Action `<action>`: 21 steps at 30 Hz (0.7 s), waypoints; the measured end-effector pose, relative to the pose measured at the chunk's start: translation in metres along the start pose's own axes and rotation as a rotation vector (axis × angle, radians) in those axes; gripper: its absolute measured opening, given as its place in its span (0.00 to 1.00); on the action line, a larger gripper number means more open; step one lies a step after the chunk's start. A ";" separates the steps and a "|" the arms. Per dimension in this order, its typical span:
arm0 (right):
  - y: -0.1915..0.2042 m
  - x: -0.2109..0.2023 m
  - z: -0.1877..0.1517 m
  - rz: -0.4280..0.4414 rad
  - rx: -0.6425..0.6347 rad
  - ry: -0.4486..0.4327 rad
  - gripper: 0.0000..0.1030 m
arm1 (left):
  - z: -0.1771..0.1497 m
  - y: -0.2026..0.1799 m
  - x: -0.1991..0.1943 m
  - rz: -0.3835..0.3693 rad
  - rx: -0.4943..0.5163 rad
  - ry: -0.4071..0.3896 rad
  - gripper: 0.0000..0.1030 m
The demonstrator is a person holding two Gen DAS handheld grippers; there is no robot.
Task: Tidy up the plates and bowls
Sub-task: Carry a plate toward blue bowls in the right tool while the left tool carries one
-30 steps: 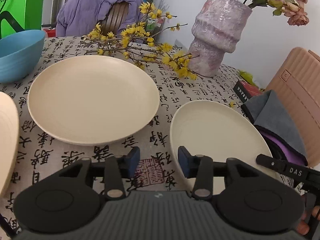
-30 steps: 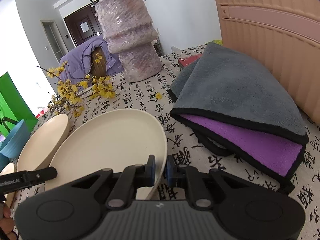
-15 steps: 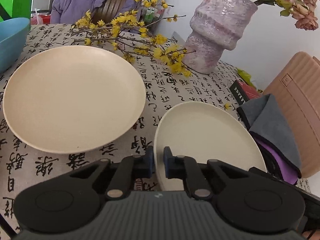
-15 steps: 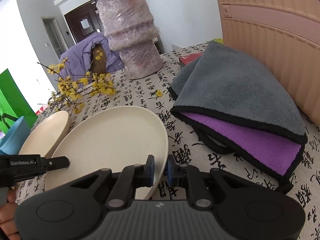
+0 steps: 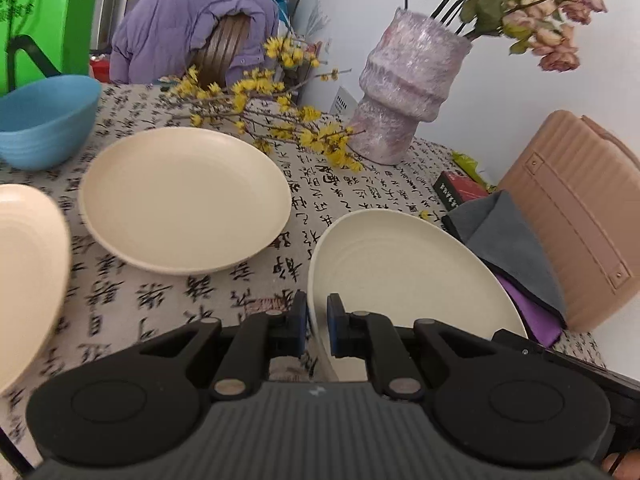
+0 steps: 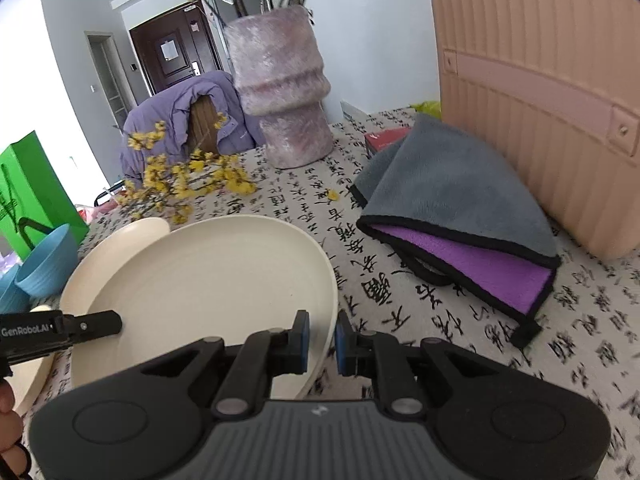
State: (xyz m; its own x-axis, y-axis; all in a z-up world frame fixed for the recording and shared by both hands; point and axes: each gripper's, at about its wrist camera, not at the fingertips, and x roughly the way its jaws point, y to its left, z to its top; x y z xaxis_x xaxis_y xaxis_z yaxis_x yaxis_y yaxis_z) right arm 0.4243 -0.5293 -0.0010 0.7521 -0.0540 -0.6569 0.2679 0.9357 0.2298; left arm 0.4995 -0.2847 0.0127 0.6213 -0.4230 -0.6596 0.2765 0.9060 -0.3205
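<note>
Two handheld grippers clamp one cream plate (image 5: 412, 276) by opposite rims above a table (image 5: 168, 300) dressed in a cloth printed with black calligraphy. The left gripper (image 5: 317, 326) has its blue-padded fingers pinched on the plate's left edge; the right gripper (image 6: 320, 338) is pinched on the right edge, its pads (image 6: 303, 336) pressing the rim from both sides. Seen from the right wrist, the plate appears raised off the cloth, tilted, its near edge towards the cameras.

The move ahead, by all appearances, turns on the larger plate (image 5: 184, 200), which lies to the left of the held plate and a little farther back, near the yellow flowering branches (image 5: 272, 120). The held plate would have to travel leftwards, so the left hand leads and is the nearer to the target. A third cream dish (image 5: 28, 272) sits farther left of the larger plate, blurred at the frame's edge, and a blue bowl (image 5: 44, 120) stands behind it. A pink-grey vase (image 5: 404, 92) stands beyond the held plate; a folded grey and purple cloth (image 6: 460, 216) lies to its right.

Readable writing: "GenRobot.AI" on the left gripper's arm in the right wrist view. The cloth's characters are too distorted to read with confidence.
</note>
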 end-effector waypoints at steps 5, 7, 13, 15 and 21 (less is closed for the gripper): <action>0.012 -0.034 -0.017 0.013 -0.008 -0.012 0.12 | -0.013 0.004 -0.042 0.004 -0.006 -0.020 0.10; 0.016 -0.047 -0.025 0.020 -0.007 -0.016 0.12 | -0.021 0.004 -0.057 0.015 -0.001 -0.028 0.10; 0.034 -0.087 -0.055 0.032 -0.032 -0.025 0.13 | -0.048 0.010 -0.104 0.035 -0.002 -0.044 0.10; 0.039 -0.099 -0.066 0.033 -0.040 -0.032 0.13 | -0.059 0.012 -0.118 0.038 -0.005 -0.048 0.10; 0.048 -0.136 -0.100 0.031 -0.058 -0.043 0.13 | -0.090 0.019 -0.154 0.040 -0.002 -0.052 0.10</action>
State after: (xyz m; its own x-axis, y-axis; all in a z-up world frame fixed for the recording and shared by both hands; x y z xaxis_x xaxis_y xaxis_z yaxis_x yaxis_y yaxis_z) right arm 0.2743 -0.4422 0.0278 0.7851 -0.0384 -0.6182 0.2095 0.9557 0.2066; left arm 0.3429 -0.2041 0.0474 0.6689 -0.3848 -0.6360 0.2495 0.9222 -0.2956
